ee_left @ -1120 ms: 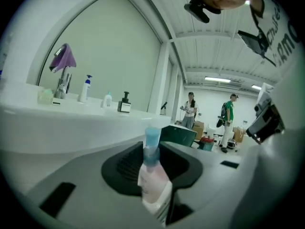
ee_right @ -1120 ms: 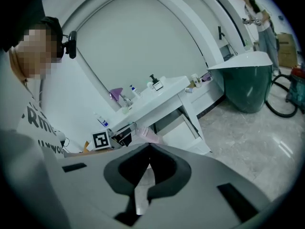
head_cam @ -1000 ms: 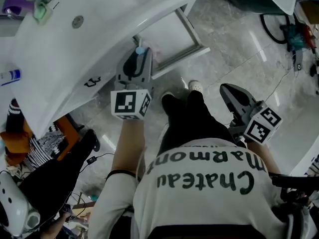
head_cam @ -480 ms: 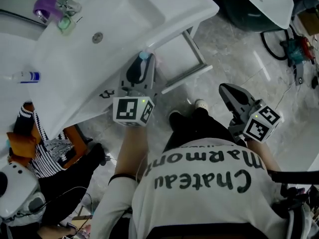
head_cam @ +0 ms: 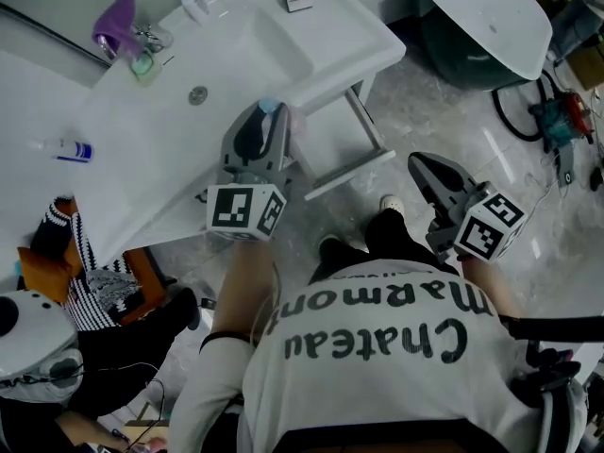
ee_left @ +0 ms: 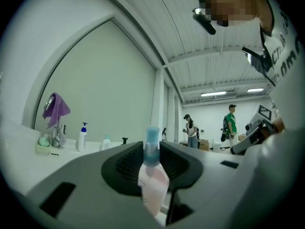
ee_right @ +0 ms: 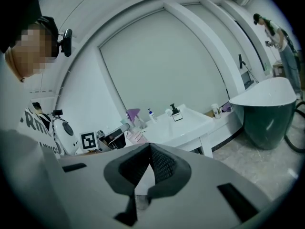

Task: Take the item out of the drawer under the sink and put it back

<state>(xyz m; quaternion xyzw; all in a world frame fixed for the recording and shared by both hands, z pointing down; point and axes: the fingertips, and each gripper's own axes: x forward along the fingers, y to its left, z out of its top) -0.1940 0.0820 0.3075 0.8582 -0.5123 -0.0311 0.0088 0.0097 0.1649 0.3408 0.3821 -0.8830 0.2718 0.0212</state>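
Left gripper (ee_left: 151,151): jaws half closed, clamped on a small pink tube (ee_left: 153,187), blue cap poking past the jaw tips | tube: held in the air at the front edge of the sink (head_cam: 283,45), near the pulled-out drawer (head_cam: 351,172) | right gripper (ee_right: 149,149): jaw tips together, nothing between them, well apart from the tube
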